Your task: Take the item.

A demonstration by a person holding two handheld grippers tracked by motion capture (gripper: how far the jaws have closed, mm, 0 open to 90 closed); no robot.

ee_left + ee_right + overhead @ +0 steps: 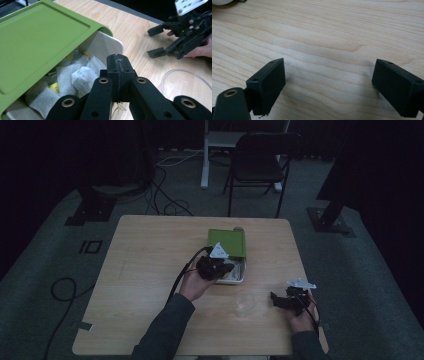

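a: over the white box (106,43), under its half-slid green lid (42,37), the left gripper (117,62) has its jaws pressed flat together; a thread hangs below them, what it leads to i can't tell.

b: and the tea bags (81,77)?

a: just left of those jaws, inside the box. the right gripper (328,82) idles wide apart over bare table (324,30), well off beside the clear cup (245,303), so the left is nearer.

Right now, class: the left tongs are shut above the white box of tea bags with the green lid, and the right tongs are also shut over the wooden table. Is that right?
Not quite. The right tongs stand wide open over the wooden table, as the right gripper view shows. The rest holds: the left tongs are shut above the white box of tea bags with the green lid.
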